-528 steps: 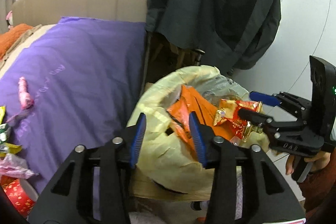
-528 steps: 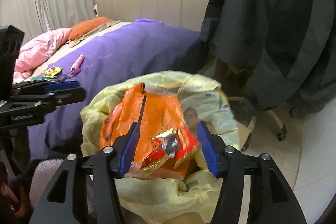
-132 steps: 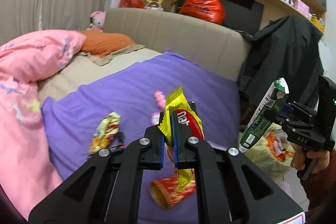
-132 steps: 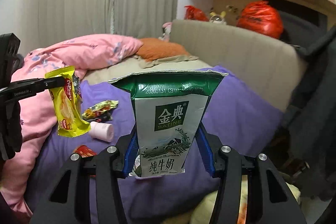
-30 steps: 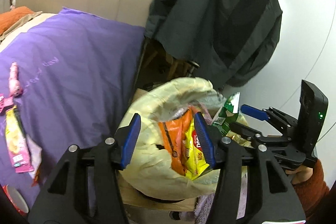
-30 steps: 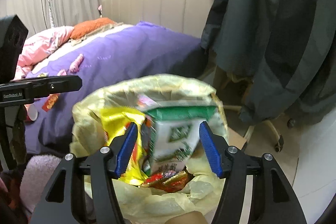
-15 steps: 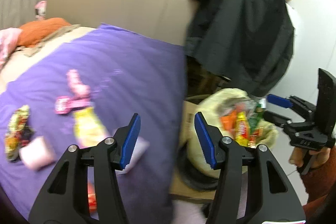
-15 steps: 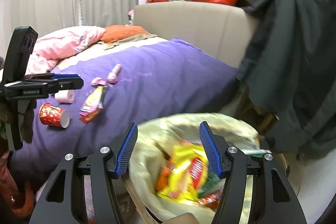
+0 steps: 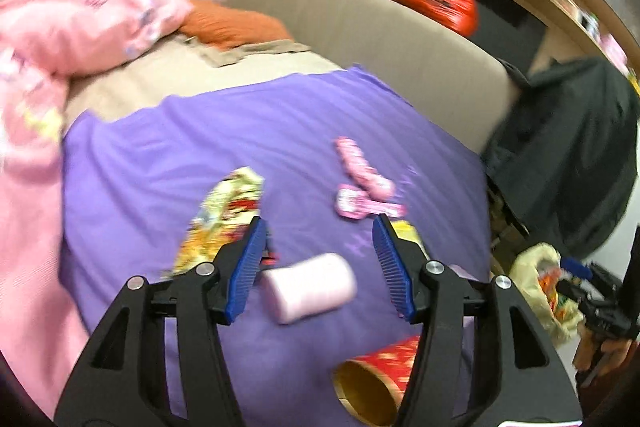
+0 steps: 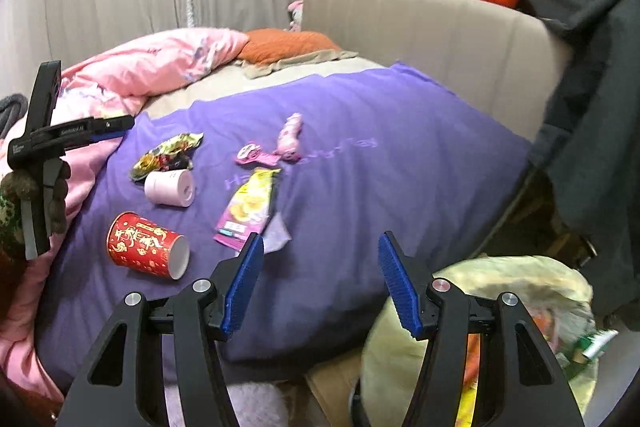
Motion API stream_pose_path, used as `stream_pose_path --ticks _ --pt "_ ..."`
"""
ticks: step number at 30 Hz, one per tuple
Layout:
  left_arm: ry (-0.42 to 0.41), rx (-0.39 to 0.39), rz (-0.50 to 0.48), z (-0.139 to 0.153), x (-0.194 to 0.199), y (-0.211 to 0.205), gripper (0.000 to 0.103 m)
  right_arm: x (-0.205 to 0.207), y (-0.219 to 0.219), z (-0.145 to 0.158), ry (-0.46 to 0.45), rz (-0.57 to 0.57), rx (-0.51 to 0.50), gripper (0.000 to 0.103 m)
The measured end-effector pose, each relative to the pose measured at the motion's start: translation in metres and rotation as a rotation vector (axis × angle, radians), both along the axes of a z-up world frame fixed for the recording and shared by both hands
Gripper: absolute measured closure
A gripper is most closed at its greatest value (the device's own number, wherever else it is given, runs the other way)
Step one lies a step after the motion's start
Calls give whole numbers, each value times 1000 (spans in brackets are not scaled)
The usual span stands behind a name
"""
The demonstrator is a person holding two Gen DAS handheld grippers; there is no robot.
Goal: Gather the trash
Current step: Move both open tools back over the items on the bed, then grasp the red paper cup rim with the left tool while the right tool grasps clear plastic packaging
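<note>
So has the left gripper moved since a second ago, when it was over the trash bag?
Yes. The left gripper has swung off the trash bag, now far right in its view, to over the purple sheet, jaws just opening, empty.

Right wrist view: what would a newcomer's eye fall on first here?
Probably the litter scattered on the purple bedspread: a red paper cup with gold print lying on its side nearest the camera, a pale pink cup just beyond it, and a pink-and-yellow snack packet mid-bed. At lower right, the yellow trash bag sits stuffed with wrappers beside the bed.
</note>
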State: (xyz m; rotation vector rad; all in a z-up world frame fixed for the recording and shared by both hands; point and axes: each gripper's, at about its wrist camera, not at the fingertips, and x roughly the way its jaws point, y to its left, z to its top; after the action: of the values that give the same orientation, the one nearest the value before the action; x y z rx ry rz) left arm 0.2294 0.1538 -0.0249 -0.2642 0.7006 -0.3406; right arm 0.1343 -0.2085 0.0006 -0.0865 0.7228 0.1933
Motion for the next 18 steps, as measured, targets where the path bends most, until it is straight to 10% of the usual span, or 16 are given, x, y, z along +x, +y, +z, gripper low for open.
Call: stream_pose_path --ticks 18 --pt "136 9 -238 -27 -30 -46 42 52 39 -74 148 26 111 47"
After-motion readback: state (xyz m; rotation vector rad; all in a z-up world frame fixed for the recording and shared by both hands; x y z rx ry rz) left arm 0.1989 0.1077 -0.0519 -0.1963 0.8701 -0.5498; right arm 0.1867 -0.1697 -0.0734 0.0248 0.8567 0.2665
